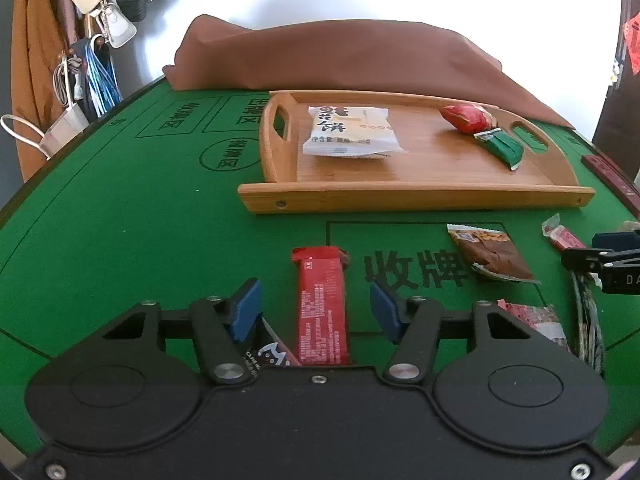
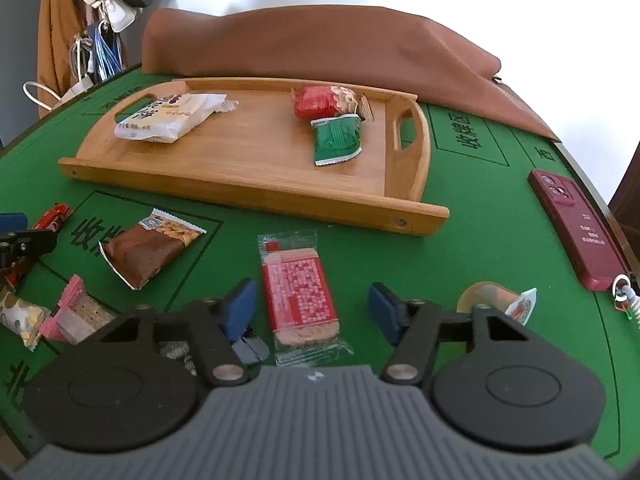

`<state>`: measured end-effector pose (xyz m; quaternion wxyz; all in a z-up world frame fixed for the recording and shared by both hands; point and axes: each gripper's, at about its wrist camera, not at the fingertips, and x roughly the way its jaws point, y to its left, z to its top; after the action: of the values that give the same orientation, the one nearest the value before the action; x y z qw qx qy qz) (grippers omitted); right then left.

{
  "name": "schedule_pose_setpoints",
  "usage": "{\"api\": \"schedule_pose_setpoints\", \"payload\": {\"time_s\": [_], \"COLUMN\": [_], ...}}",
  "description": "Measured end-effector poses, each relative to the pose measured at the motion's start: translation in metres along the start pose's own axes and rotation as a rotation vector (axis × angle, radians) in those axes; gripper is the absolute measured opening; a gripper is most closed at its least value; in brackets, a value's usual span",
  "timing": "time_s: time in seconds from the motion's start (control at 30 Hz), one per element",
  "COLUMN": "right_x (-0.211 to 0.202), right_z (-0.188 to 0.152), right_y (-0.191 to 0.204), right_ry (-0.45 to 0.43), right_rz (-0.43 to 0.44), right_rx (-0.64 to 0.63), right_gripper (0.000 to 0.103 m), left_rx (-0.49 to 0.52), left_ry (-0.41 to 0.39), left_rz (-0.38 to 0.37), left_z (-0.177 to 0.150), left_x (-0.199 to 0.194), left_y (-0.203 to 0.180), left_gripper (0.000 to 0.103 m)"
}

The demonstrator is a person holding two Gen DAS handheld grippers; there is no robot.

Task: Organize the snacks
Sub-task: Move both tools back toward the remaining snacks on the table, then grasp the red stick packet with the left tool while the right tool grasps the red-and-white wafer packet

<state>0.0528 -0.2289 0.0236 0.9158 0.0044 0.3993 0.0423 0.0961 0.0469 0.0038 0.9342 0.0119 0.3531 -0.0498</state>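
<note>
My left gripper (image 1: pixel 316 310) is open over the green table, its blue pads on either side of a long red snack bar (image 1: pixel 320 304) without touching it. My right gripper (image 2: pixel 312 310) is open too, with a red-checked wafer packet (image 2: pixel 298 292) lying between its pads and a gap on both sides. Behind them stands a wooden tray (image 1: pixel 400 200) (image 2: pixel 240 196) that holds a white packet (image 1: pixel 348 132), a red packet (image 1: pixel 466 118) and a green packet (image 1: pixel 500 146).
A brown nut packet (image 1: pixel 494 256) (image 2: pixel 148 252) lies between the two grippers. Pink and patterned packets (image 2: pixel 76 312) lie at the near left. A dark red phone (image 2: pixel 576 228) lies on the right, and a brown cloth (image 1: pixel 360 56) is heaped behind the tray.
</note>
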Motion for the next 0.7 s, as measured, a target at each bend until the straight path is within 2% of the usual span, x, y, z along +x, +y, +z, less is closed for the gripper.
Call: {"api": "schedule_pose_setpoints", "payload": {"time_s": [0.07, 0.17, 0.33, 0.47, 0.57, 0.7], "right_x": [-0.001, -0.003, -0.004, -0.004, -0.004, -0.004], "right_z": [0.0, 0.0, -0.001, -0.001, -0.001, -0.002], "right_y": [0.003, 0.008, 0.01, 0.01, 0.01, 0.011], "right_ry": [-0.003, -0.009, -0.016, -0.016, -0.016, -0.018], "right_rz": [0.002, 0.009, 0.002, 0.002, 0.002, -0.001], "right_rx": [-0.002, -0.015, -0.002, 0.001, 0.0, -0.009], "right_gripper": [0.056, 0.043, 0.04, 0.04, 0.04, 0.04], "left_rx": [-0.005, -0.001, 0.023, 0.035, 0.017, 0.011], "left_ry": [-0.001, -0.006, -0.034, -0.042, -0.026, -0.004], "left_rz": [0.001, 0.017, 0.06, 0.047, 0.053, 0.066], "left_z": [0.0, -0.001, -0.002, 0.0, 0.001, 0.0], "left_x": [-0.001, -0.003, -0.009, -0.012, -0.008, -0.001], "left_y": [0.001, 0.002, -0.003, -0.006, -0.005, -0.003], "left_gripper": [0.051, 0.044, 0.026, 0.026, 0.031, 0.032]}}
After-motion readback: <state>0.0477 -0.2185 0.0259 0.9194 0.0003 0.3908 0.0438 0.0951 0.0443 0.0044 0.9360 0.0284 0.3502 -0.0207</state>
